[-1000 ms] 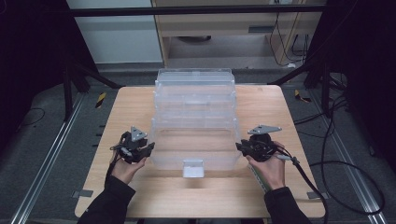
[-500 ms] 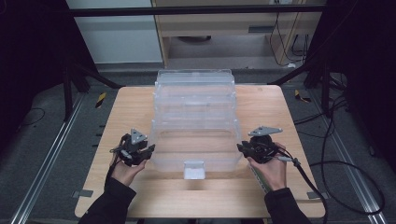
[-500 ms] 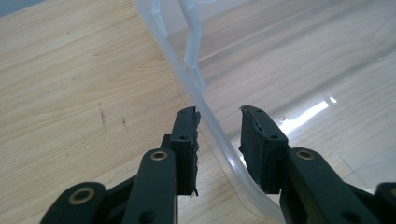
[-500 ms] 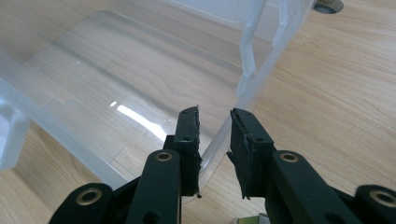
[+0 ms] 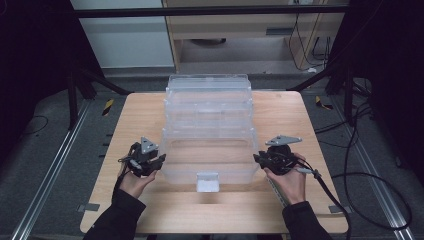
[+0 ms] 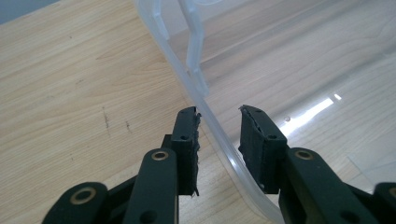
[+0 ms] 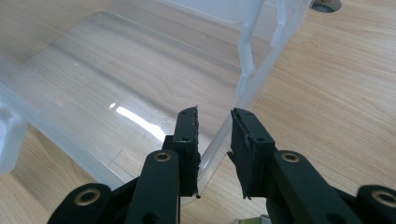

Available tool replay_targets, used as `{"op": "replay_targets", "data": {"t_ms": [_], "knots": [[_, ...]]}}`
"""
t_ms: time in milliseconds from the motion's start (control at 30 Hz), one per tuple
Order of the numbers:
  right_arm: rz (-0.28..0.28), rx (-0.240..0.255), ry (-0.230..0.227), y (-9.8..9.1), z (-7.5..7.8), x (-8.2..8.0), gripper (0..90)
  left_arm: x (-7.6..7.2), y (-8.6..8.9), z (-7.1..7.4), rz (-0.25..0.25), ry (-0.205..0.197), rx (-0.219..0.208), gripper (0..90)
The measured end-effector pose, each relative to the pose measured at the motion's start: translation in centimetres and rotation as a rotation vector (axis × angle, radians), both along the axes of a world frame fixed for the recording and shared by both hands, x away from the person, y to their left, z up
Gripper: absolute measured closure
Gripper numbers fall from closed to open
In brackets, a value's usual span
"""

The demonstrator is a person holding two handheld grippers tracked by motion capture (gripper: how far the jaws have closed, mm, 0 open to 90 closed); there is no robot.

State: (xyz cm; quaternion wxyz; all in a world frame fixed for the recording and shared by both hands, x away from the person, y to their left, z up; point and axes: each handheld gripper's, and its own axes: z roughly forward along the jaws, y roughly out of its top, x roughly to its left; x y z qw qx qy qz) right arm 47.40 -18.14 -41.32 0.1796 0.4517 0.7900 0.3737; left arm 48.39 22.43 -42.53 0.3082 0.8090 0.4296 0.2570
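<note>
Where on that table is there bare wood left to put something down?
Bare wood lies left and right of the clear tiered box, and along the near table edge between the person's forearms. The middle is crowded: box, left gripper and right gripper astride its side rims.

- A lab-like recording space: a bare wooden surface [image 5: 150, 115] stands on grey carpet.
- Around the surface: black frame struts [image 5: 95, 80], floor rails [image 5: 55, 165], and loose cables [image 5: 370, 180].

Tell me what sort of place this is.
Probably a lab or recording workspace, not a home: a bare wooden table stands between dark frame posts on a grey floor, loose cables trail beside it, and a clear plastic tiered storage box sits in the middle.
</note>
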Motion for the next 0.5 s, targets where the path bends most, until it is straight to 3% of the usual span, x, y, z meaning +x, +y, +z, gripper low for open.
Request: {"op": "replay_targets", "data": {"t_ms": [167,200,500], "knots": [[0.000,0.004,0.000,0.0,0.0,0.0,71.6,0.1,0.2,0.0,-0.004,-0.001,-0.016,66.1],[-0.001,0.013,-0.002,0.0,0.1,0.0,71.0,0.0,0.4,0.1,-0.007,-0.008,-0.038,63.5],[-0.031,0.075,-0.042,-1.6,1.8,-0.3,66.1,-1.1,1.6,2.1,-0.009,-0.052,-0.093,50.4]]}}
